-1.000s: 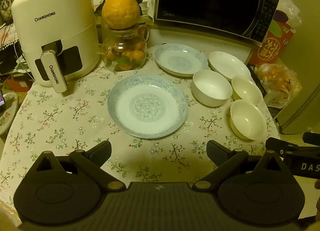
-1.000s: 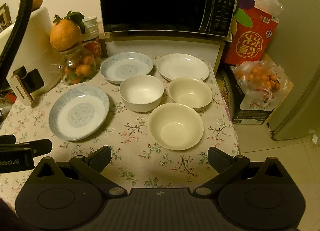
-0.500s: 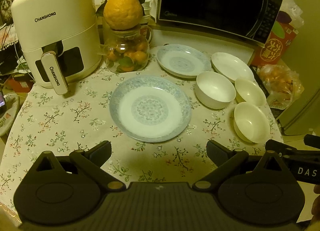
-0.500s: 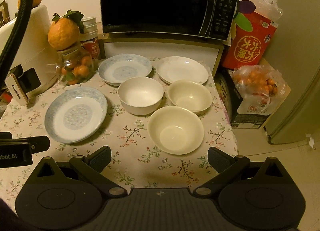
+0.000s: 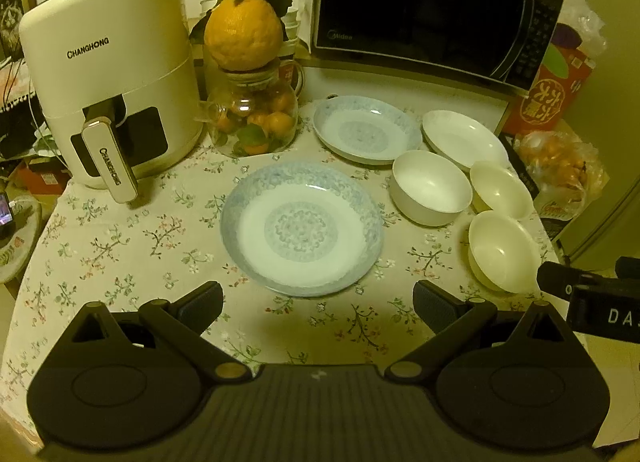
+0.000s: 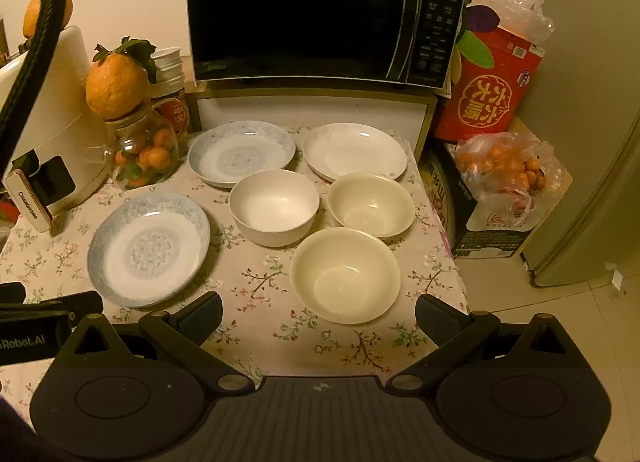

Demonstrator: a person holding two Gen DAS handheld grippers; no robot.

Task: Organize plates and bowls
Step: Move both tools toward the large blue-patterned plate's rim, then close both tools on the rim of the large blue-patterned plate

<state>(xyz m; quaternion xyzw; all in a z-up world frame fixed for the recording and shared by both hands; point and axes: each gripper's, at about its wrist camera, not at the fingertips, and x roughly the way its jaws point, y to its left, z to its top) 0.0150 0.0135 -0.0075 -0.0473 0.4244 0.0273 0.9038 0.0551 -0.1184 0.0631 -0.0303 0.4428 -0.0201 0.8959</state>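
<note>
On the floral tablecloth lie two blue-patterned plates: a near one (image 5: 300, 228) (image 6: 148, 248) and a far one (image 5: 366, 128) (image 6: 241, 151). A plain white plate (image 5: 464, 138) (image 6: 354, 150) lies at the back right. A white bowl (image 5: 431, 187) (image 6: 274, 206) stands in the middle, with two cream bowls (image 5: 500, 190) (image 5: 502, 250) (image 6: 370, 204) (image 6: 345, 274) to its right. My left gripper (image 5: 318, 300) hovers open just short of the near blue plate. My right gripper (image 6: 318, 316) hovers open just short of the nearest cream bowl. Both hold nothing.
A white air fryer (image 5: 108, 78) stands at the back left, beside a glass jar of oranges (image 5: 254, 122) topped by a large citrus fruit. A black microwave (image 6: 316, 14) sits on a shelf behind the dishes. A red box (image 6: 492, 90) and bagged oranges (image 6: 504, 174) lie beyond the table's right edge.
Both grippers have moved forward toward the table, so the dishes look larger and lower in each view. Both stay open. No dish has moved.
</note>
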